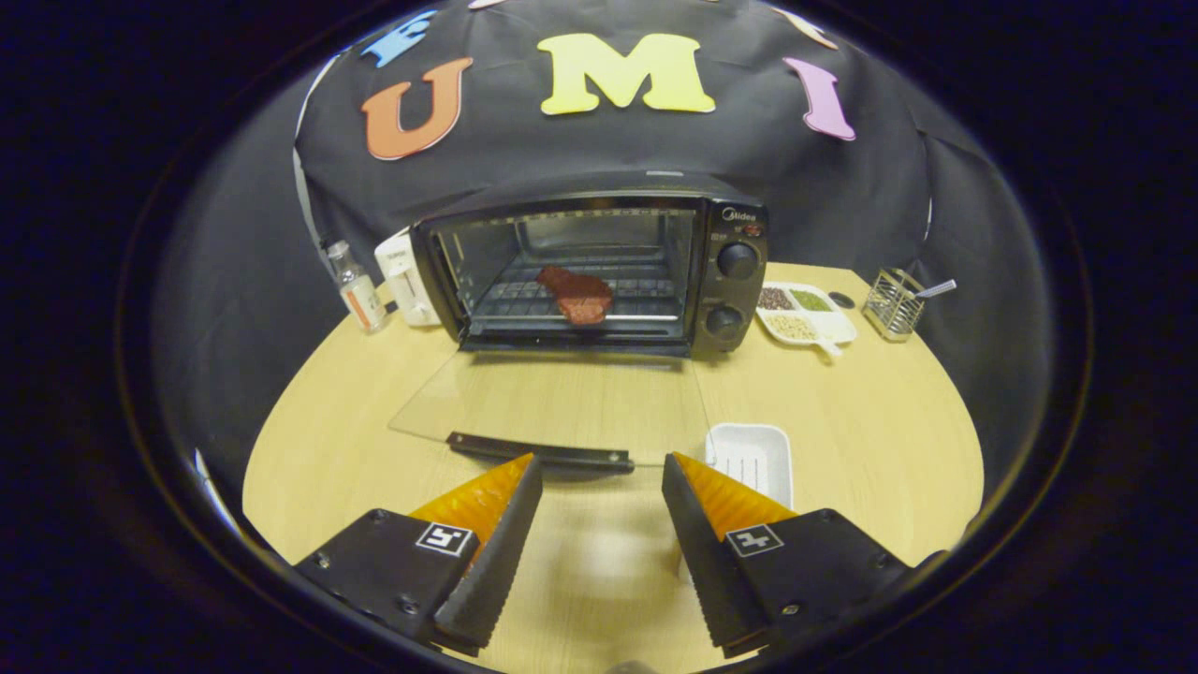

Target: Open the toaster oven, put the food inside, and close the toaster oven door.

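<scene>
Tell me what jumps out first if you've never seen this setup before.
The toaster oven at the back of the table, its glass door folded flat, with a reddish piece of food on the rack inside. The open claw hangs just short of the door handle, an empty white tray beside it.

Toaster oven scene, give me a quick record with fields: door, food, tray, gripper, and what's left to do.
door: toaster oven door folded down flat, handle just ahead of the gripper
food: reddish piece on the rack inside
tray: white tray on the table, empty, beside the door
gripper: gripper open, holding nothing
remaining: close the door
</scene>
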Demonstrator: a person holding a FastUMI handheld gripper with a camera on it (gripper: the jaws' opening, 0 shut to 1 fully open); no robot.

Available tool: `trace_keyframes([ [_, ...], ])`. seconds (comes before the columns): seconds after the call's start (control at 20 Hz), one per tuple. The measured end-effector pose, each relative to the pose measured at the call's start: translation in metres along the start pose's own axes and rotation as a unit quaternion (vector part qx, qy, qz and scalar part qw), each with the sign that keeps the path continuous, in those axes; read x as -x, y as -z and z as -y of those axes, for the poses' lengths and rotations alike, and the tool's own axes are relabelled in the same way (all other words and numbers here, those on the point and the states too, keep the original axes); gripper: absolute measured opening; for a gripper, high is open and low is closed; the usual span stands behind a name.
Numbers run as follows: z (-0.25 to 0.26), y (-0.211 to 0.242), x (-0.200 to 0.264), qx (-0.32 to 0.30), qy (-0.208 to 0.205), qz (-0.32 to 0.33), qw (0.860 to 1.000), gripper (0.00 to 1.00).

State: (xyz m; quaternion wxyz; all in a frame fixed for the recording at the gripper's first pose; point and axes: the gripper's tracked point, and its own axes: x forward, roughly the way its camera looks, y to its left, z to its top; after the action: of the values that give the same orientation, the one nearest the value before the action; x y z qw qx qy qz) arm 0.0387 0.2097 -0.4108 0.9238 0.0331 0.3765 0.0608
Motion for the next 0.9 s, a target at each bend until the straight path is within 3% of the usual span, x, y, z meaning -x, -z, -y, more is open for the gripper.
trace_keyframes([
  [0.4,-0.014,0.046,-0.022,0.005,-0.010,-0.044,0.999,0.84],
  [0.9,-0.014,0.041,-0.066,-0.003,0.002,-0.046,0.999,0.84],
])
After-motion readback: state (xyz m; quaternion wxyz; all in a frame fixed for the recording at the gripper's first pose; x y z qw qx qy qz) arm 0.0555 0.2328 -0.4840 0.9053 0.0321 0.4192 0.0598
